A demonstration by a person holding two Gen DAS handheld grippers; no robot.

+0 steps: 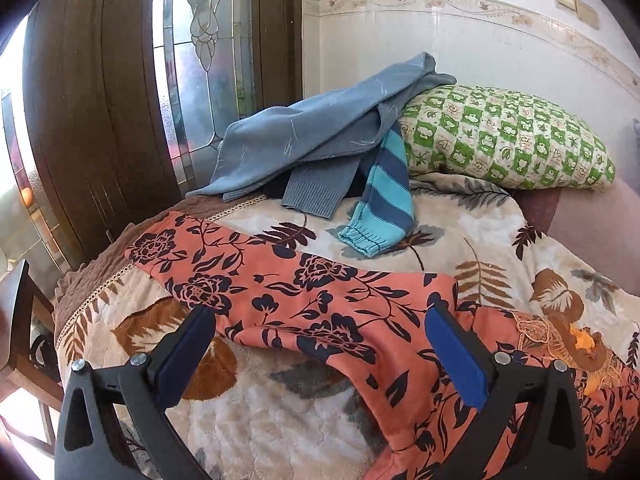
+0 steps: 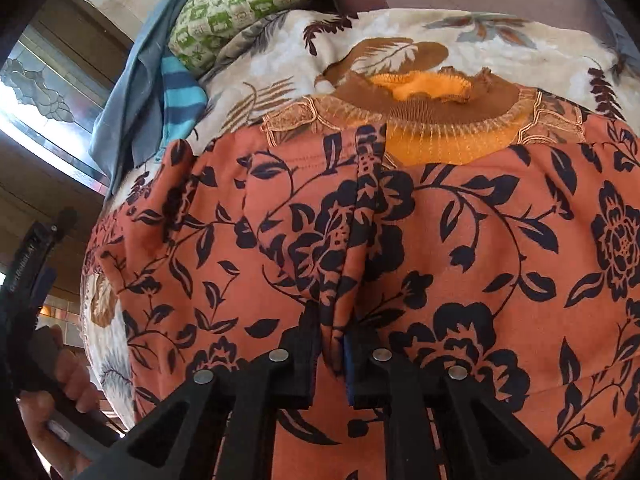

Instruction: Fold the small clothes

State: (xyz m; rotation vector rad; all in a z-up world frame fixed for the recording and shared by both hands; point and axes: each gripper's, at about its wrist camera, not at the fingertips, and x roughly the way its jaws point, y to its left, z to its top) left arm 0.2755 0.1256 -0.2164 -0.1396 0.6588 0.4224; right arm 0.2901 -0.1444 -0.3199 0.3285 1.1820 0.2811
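Observation:
An orange garment with dark floral print [image 1: 320, 300] lies spread on the bed, one sleeve stretched toward the far left. Its brown and yellow collar [image 2: 432, 120] shows in the right wrist view. My left gripper [image 1: 320, 320] is open, its blue pads [image 1: 456, 360] straddling the garment near the sleeve's base, holding nothing. My right gripper [image 2: 332, 328] is shut on a pinched ridge of the orange garment [image 2: 360, 240] near its middle. The left gripper and the hand holding it show at the left edge of the right wrist view [image 2: 32, 280].
A grey-blue sweater [image 1: 320, 136] and a blue striped sleeve [image 1: 384, 200] lie piled at the far end of the bed beside a green checked pillow [image 1: 504, 140]. A leaf-patterned blanket [image 1: 500, 240] covers the bed. A wooden door and glass panel [image 1: 192, 60] stand at left.

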